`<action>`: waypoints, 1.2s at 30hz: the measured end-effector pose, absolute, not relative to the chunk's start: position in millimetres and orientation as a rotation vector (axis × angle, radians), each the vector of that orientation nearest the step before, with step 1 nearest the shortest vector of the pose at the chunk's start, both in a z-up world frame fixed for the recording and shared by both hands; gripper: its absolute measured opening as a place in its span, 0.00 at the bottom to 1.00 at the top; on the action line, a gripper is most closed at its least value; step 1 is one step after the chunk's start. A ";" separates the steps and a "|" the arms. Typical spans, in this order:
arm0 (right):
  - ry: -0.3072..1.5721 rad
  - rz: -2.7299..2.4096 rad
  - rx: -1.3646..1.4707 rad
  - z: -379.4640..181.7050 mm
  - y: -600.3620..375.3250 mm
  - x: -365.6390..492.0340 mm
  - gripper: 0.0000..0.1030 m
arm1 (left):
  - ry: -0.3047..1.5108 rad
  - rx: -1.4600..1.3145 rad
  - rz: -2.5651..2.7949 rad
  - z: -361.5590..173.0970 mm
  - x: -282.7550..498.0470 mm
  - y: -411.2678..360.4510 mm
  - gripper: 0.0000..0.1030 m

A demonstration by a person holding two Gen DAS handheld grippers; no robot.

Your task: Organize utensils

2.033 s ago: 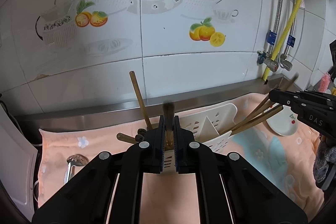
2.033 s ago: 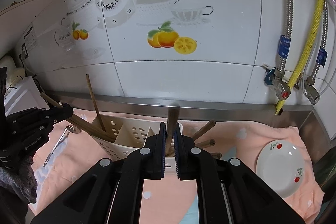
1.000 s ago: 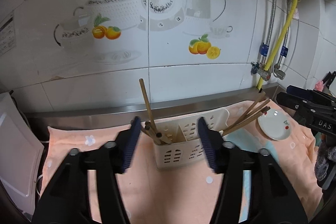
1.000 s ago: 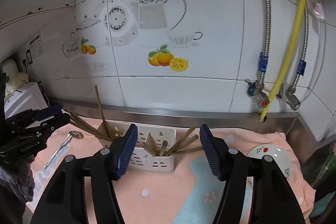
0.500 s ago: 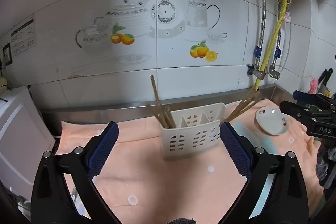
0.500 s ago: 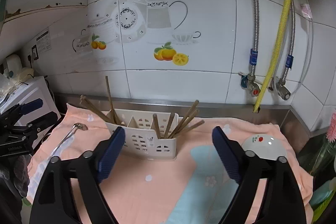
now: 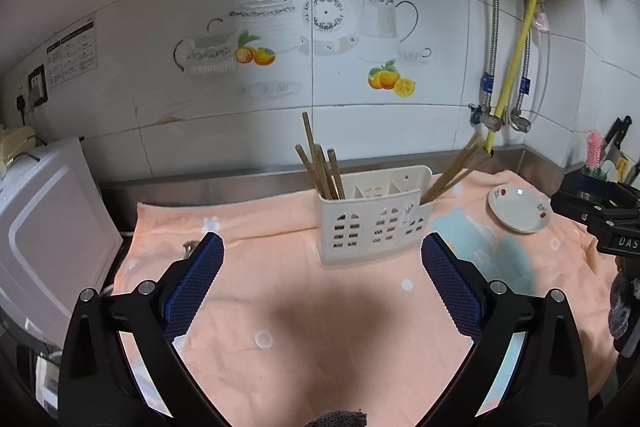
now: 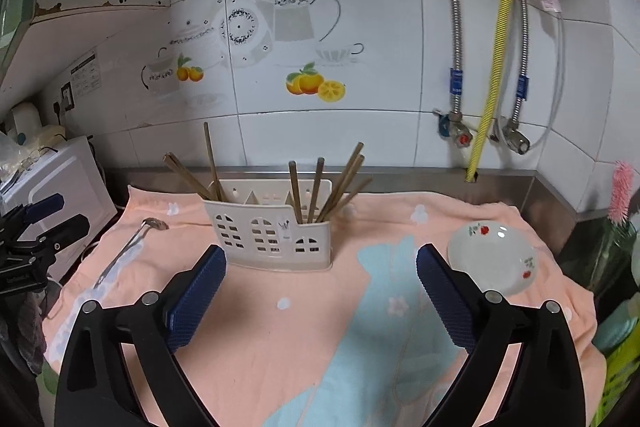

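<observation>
Both tongs, left (image 7: 322, 263) and right (image 8: 321, 269), gape empty above a peach cloth (image 8: 280, 327) on the desk. Left to right: ladle (image 8: 132, 243), white caddy (image 8: 276, 231) holding chopsticks (image 8: 316, 191), saucer (image 8: 494, 259). Behind, tiled wall (image 8: 360, 27) with pipes (image 8: 492, 67).

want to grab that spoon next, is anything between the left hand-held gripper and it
Nothing visible blocks it. The spoon lies flat on the peach towel, left of the utensil caddy. The left hand-held gripper is open, with only bare towel between.

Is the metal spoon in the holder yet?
No. The spoon lies flat on the cloth, left of the holder.
</observation>
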State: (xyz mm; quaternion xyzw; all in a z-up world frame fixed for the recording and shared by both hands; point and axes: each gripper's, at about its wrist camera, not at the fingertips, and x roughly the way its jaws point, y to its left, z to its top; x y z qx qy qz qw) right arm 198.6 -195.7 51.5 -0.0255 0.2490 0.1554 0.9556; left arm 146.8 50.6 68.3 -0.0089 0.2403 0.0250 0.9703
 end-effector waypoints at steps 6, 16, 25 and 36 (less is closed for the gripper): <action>0.493 0.274 -0.094 41.6 -199.6 177.1 0.92 | 0.493 -0.026 0.057 54.8 127.4 47.5 0.95; 0.460 0.263 -0.122 32.4 -201.4 137.9 0.92 | 0.487 -0.053 0.047 44.5 96.3 44.0 0.95; 0.451 0.257 -0.131 25.8 -199.8 111.2 0.93 | 0.475 -0.072 0.052 41.0 75.1 44.7 0.95; 0.476 0.264 -0.074 13.9 -208.2 104.7 0.93 | 0.484 -0.087 0.037 34.9 65.5 38.2 0.95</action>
